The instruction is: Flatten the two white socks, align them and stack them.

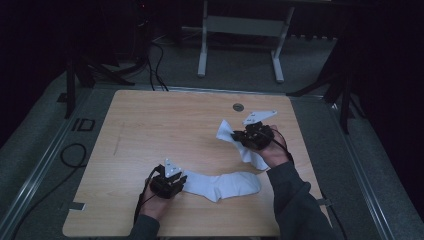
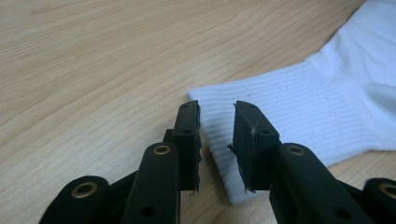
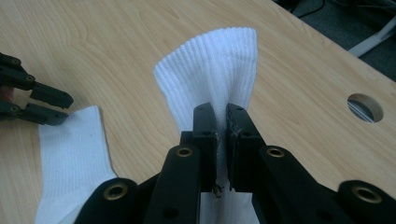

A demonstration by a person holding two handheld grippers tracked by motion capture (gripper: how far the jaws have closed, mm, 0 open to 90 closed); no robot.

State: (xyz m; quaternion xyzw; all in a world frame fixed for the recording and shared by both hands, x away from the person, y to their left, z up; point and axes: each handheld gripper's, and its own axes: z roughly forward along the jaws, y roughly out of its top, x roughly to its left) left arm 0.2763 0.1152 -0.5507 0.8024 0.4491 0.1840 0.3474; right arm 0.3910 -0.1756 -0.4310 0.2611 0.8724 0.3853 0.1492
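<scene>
Fingers of your right gripper pinch one white sock at frame centre; your left gripper straddles the flat sock's cuff, spread.

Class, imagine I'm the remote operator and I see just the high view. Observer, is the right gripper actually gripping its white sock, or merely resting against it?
Observer: The right gripper has its jaws shut on the held sock's ribbed cuff, which fans out above them.
Operator: And the left gripper, has it closed on the other sock?
Observer: No. The left gripper is open, its jaws standing either side of the cuff edge of the flat sock.
Operator: Is that cuff lifted at all?
Observer: It lies flat on the wooden table, between the jaws.
</scene>
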